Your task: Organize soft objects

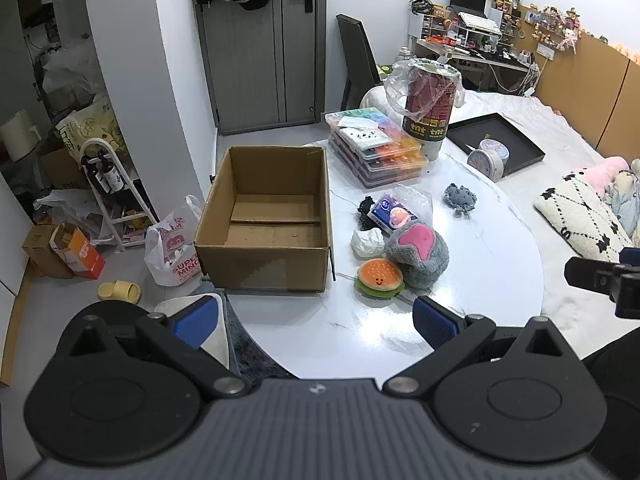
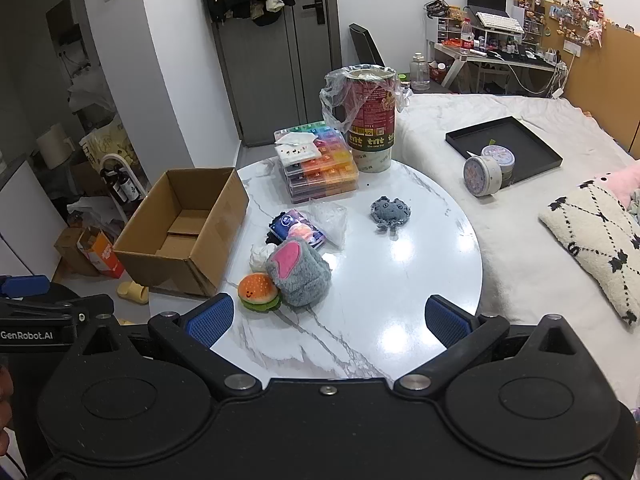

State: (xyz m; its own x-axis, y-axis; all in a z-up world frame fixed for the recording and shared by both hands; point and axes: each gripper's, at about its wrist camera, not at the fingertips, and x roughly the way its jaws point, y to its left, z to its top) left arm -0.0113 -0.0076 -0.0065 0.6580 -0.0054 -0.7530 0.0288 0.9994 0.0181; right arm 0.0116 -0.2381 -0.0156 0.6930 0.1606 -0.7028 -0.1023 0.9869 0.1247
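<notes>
An empty cardboard box point(image 1: 264, 216) point(image 2: 184, 228) stands at the left edge of the round white marble table point(image 1: 480, 264) point(image 2: 400, 280). Beside it lie a burger plush point(image 1: 380, 278) point(image 2: 258, 292), a grey plush with a pink patch point(image 1: 420, 254) point(image 2: 298, 272), a small white soft lump point(image 1: 366, 242) point(image 2: 260, 256) and a tissue pack in clear wrap point(image 1: 394, 212) point(image 2: 298, 228). A small grey-blue plush point(image 1: 460, 197) point(image 2: 389, 211) lies apart, farther right. My left gripper point(image 1: 316, 322) and right gripper point(image 2: 328, 320) are both open and empty, above the table's near edge.
Stacked plastic organiser cases point(image 1: 374, 146) point(image 2: 320, 168) and a tall bag-lined tub point(image 1: 430, 108) point(image 2: 370, 116) stand at the table's back. A bed point(image 2: 540, 220) with a black tray point(image 2: 504, 148), round tins and pillows lies on the right. Bags, boxes and a slipper litter the floor on the left.
</notes>
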